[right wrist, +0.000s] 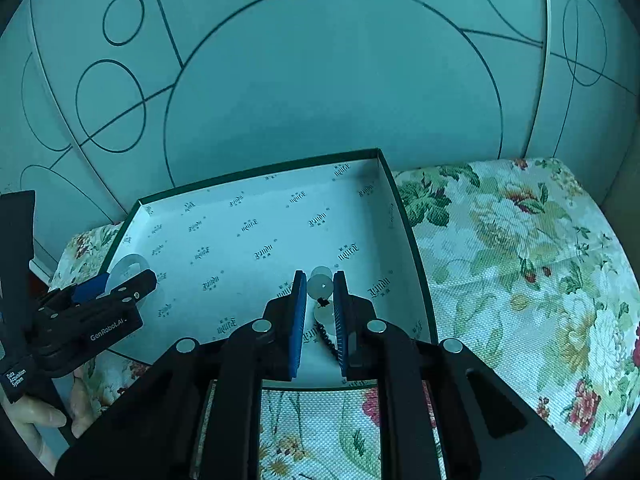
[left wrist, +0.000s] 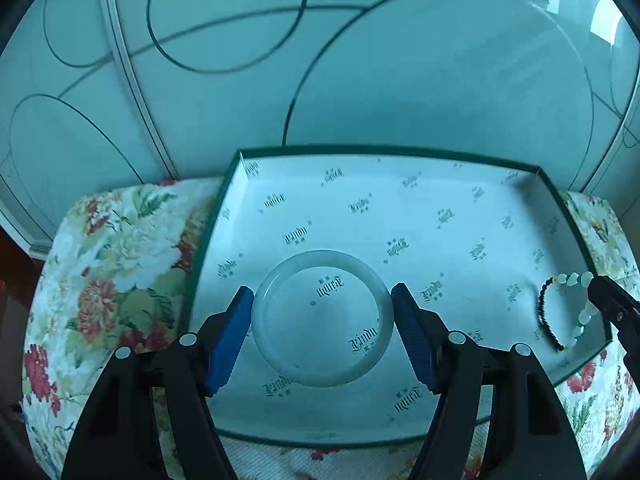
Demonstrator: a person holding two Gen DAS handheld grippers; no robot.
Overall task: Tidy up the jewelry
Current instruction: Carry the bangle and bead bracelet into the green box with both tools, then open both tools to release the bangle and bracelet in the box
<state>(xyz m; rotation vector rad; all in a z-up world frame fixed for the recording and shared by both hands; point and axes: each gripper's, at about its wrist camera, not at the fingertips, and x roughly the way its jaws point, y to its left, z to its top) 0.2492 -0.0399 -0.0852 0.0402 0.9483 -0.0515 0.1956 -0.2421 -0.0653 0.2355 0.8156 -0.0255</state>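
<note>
A pale jade bangle lies flat in a shallow green-edged box lined with printed white paper. My left gripper has its blue pads touching the bangle on both sides, shut on it. A beaded bracelet with black and pale beads lies at the box's right side. In the right wrist view my right gripper is shut on that bracelet's pale beads, with black beads trailing below. The left gripper and bangle show at the left.
The box sits on a floral cloth covering a small table. Frosted glass doors with dark curved lines stand close behind. A hand holds the left gripper's handle.
</note>
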